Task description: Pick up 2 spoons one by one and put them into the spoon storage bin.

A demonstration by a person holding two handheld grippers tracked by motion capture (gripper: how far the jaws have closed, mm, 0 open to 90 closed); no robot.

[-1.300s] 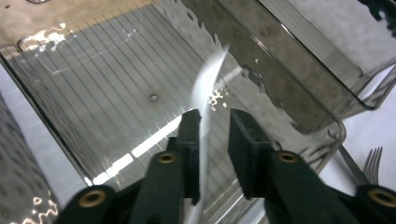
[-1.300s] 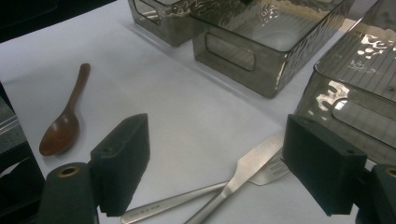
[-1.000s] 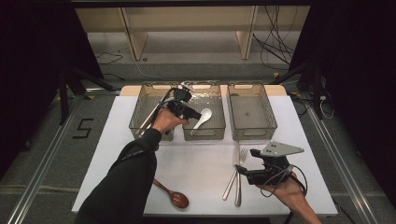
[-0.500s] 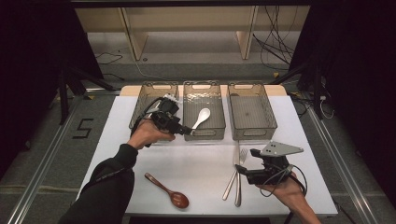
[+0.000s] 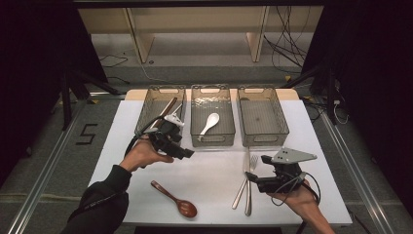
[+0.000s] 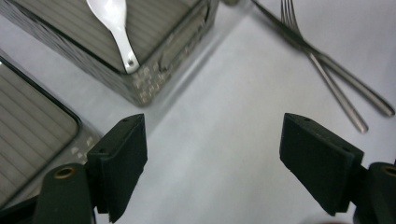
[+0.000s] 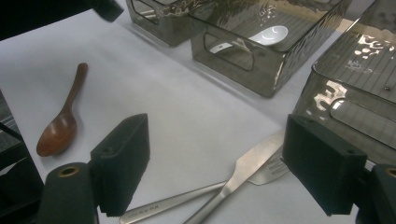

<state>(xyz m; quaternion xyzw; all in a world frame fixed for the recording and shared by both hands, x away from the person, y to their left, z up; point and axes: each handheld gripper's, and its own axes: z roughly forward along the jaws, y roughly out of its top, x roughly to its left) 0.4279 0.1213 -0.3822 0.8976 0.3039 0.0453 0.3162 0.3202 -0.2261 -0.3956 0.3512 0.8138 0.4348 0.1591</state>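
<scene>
2 grippers are standing released, left gripper having just been opening, empty; you're risking clipping the smoky clear plastic bin reaching for the brown wooden spoon.

The glossy white ceramic spoon lay pale against its smoky grey ribbed plastic bin; the reddish-brown wooden spoon and silver steel cutlery rested on a plain white tabletop.

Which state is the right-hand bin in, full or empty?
Empty. In the high view the right-hand bin shows only its bare ribbed floor, while the middle bin holds a white spoon.
</scene>
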